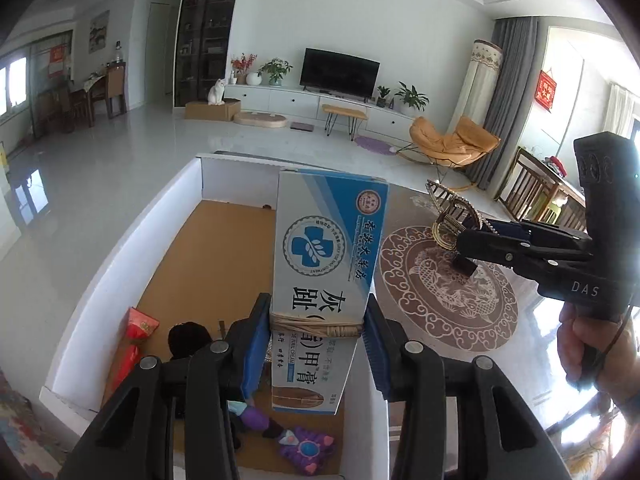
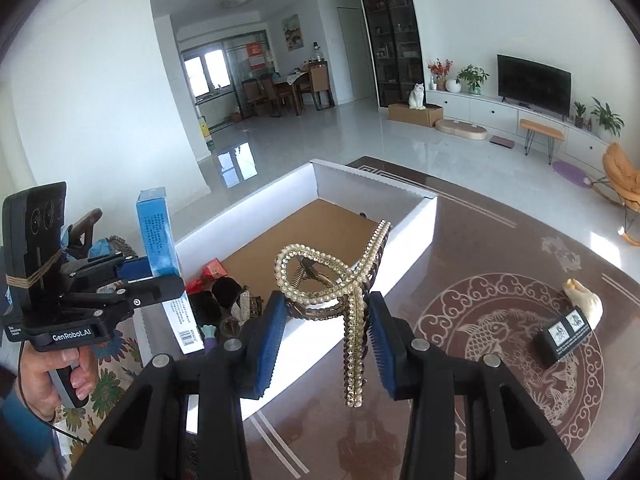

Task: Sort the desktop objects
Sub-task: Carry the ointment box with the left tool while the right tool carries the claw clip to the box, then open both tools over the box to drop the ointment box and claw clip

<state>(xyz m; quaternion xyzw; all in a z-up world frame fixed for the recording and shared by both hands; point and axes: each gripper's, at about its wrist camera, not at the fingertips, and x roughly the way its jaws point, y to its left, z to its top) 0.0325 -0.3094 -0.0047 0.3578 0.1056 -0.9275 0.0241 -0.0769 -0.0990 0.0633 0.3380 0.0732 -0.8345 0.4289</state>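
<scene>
My left gripper [image 1: 316, 320] is shut on a blue and white cream box [image 1: 328, 240] bound with rubber bands, held above a white cardboard box [image 1: 120, 264] with a brown floor. It also shows in the right wrist view [image 2: 156, 276], holding the cream box [image 2: 156, 232]. My right gripper [image 2: 326, 320] is shut on a rhinestone hair claw [image 2: 340, 280], above the white box's [image 2: 416, 224] right wall. In the left wrist view the right gripper [image 1: 460, 236] holds the hair claw [image 1: 452, 216] over the table.
Inside the white box lie red packets [image 1: 138, 328], a black round item [image 1: 188, 336] and a purple toy [image 1: 304, 448]. On the brown patterned table [image 2: 500, 320] lie a black cigarette pack [image 2: 564, 338] and a cream-coloured shell-like item [image 2: 586, 300].
</scene>
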